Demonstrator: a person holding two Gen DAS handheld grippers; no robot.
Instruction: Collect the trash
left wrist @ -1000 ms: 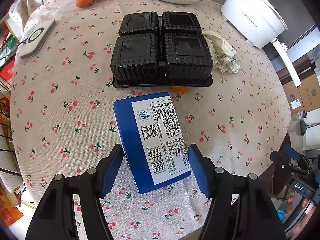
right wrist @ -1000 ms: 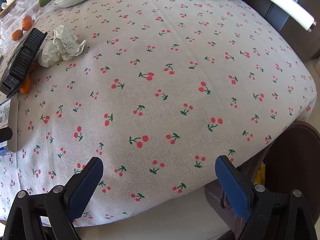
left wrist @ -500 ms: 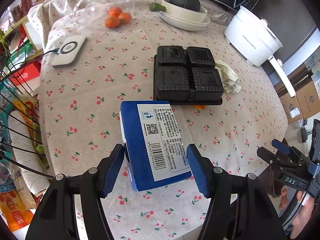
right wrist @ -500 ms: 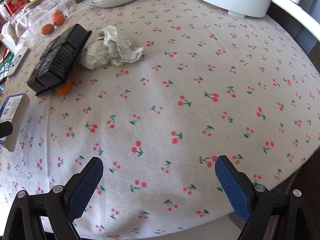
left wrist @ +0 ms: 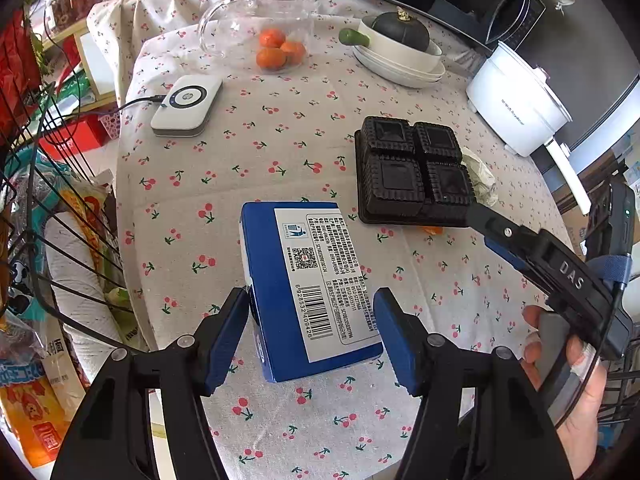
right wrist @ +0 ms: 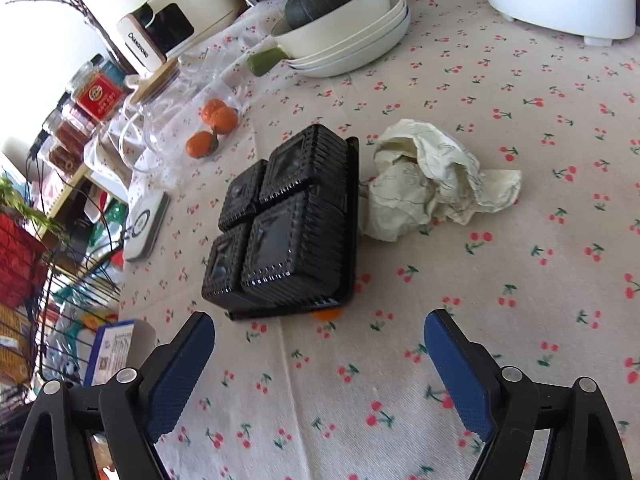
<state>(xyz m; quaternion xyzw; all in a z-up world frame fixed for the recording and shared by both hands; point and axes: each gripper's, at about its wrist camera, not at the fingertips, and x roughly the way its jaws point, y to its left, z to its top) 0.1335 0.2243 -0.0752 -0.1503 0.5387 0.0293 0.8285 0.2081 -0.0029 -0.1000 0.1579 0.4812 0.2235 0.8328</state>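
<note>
My left gripper [left wrist: 312, 332] is shut on a blue carton [left wrist: 308, 284] with a white barcode label and holds it lifted above the cherry-print tablecloth [left wrist: 248, 160]. The carton also shows at the lower left of the right wrist view [right wrist: 114, 346]. A black four-cell plastic tray [right wrist: 288, 220] lies upside down mid-table, over a bit of orange peel [right wrist: 326, 314]. A crumpled cream paper wrapper [right wrist: 432, 180] lies just right of the tray. My right gripper [right wrist: 320, 368] is open and empty, just in front of the tray; it also shows in the left wrist view [left wrist: 500, 236].
White bowls with a dark squash [left wrist: 400, 48], a glass jar with oranges [left wrist: 276, 48], a white charger pad [left wrist: 186, 106] and a white cooker [left wrist: 516, 104] stand on the table. A wire rack with bags [left wrist: 48, 240] is at the left edge.
My left gripper has lifted the blue carton up and back off the table. My right gripper has swung left to face the black tray and the wrapper.
</note>
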